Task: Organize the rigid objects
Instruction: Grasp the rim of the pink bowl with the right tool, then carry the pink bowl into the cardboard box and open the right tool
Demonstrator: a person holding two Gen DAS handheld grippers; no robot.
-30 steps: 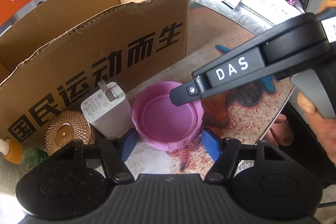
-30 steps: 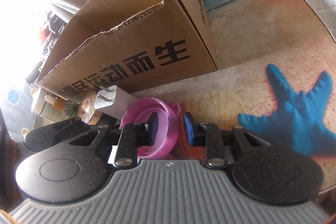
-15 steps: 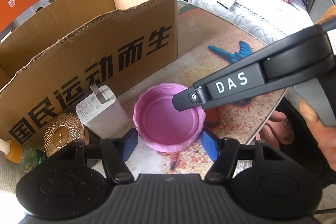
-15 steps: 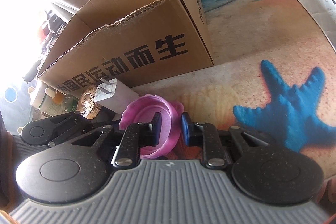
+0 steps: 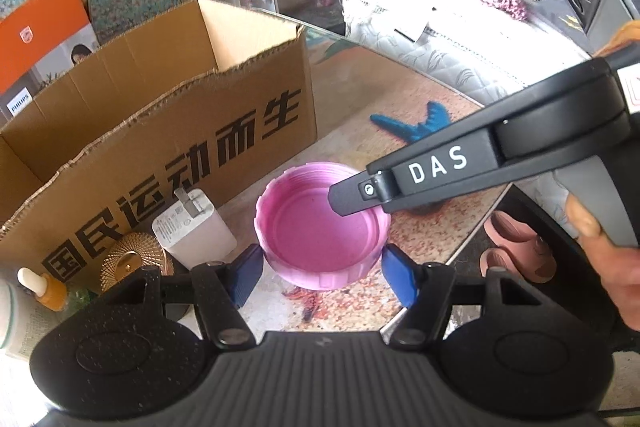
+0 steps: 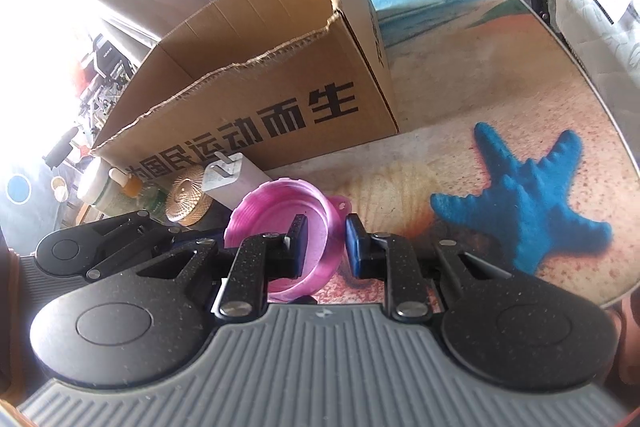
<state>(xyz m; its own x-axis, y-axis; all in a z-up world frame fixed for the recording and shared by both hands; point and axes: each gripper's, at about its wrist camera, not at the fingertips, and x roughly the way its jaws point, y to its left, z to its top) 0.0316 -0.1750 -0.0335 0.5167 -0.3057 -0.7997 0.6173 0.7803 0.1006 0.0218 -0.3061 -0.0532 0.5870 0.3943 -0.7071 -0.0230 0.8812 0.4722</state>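
A pink plastic lid (image 5: 320, 227) is lifted above the table. My right gripper (image 6: 323, 245) is shut on its rim, one finger inside and one outside; the lid also shows in the right wrist view (image 6: 276, 219). My left gripper (image 5: 322, 273) is open, its blue pads either side of the lid's near wall, not clearly touching. The open cardboard box (image 5: 160, 131) stands just behind. A white charger (image 5: 194, 231) and a gold ribbed disc (image 5: 132, 261) lie at its foot.
A small orange bottle (image 5: 48, 291) and a white jar (image 6: 94, 183) sit at the left by the box. The table's glass edge (image 5: 472, 247) runs close on the right, with slippers on the floor below. A bed stands beyond.
The right gripper has raised the pink lid off the table and tilted it. Both grippers have risen with it, and the box now looks lower in view.
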